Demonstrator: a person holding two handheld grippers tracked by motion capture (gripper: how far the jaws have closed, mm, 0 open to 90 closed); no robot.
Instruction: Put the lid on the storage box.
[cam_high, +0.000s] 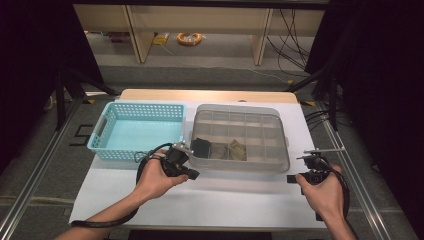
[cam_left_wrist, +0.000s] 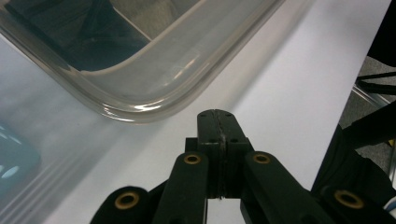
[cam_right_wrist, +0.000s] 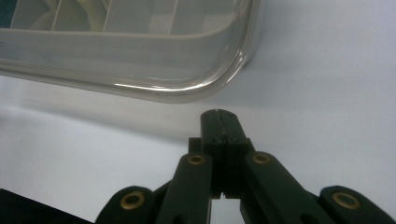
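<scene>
A clear lidded plastic box (cam_high: 240, 137) with divided compartments sits mid-table; dark and tan items lie in its front cells. My left gripper (cam_high: 192, 173) rests near the box's front left corner, its jaws pressed together with nothing between them. In the left gripper view that gripper (cam_left_wrist: 217, 113) points at the box's rounded corner (cam_left_wrist: 140, 107). My right gripper (cam_high: 291, 178) lies low at the table's right, off the box's front right corner, also shut and empty. The right gripper view has its tip (cam_right_wrist: 219, 112) just short of the box's rim (cam_right_wrist: 187, 93).
A light blue slotted basket (cam_high: 137, 130) stands left of the box with nothing in it. The white table top (cam_high: 225, 200) ends close behind both hands and just right of the right hand. Cables trail from both grippers.
</scene>
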